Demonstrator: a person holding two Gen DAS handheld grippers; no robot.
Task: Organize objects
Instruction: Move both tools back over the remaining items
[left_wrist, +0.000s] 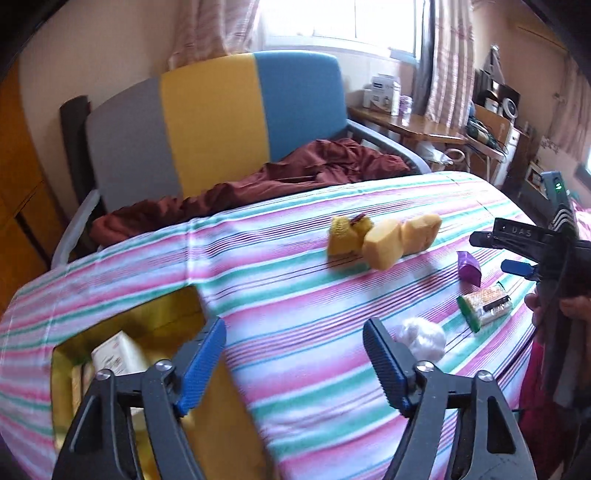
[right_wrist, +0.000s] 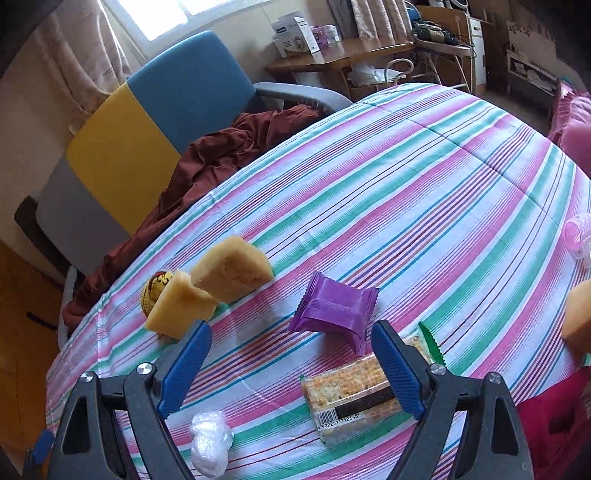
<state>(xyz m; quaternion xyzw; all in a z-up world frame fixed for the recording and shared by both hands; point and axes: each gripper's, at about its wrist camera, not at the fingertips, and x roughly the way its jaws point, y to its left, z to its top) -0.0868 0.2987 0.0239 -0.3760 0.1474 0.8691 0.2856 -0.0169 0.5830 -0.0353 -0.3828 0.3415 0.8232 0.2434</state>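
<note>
The left gripper (left_wrist: 295, 341) is held wide open and empty above the striped bedcover (left_wrist: 280, 266), a white plastic wad (left_wrist: 423, 338) just beside its right finger. The right gripper (right_wrist: 291, 347) is likewise spread open, nothing between its fingers; a cracker packet (right_wrist: 351, 391) lies beneath it, a purple packet (right_wrist: 334, 310) just beyond, sponges (right_wrist: 232, 275) far left.

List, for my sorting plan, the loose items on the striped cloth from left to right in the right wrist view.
Crumpled clear plastic wad → yellow sponge block nearest the left edge → second yellow sponge block → purple foil snack packet → clear cracker packet with barcode → pink plastic hair roller.
</note>
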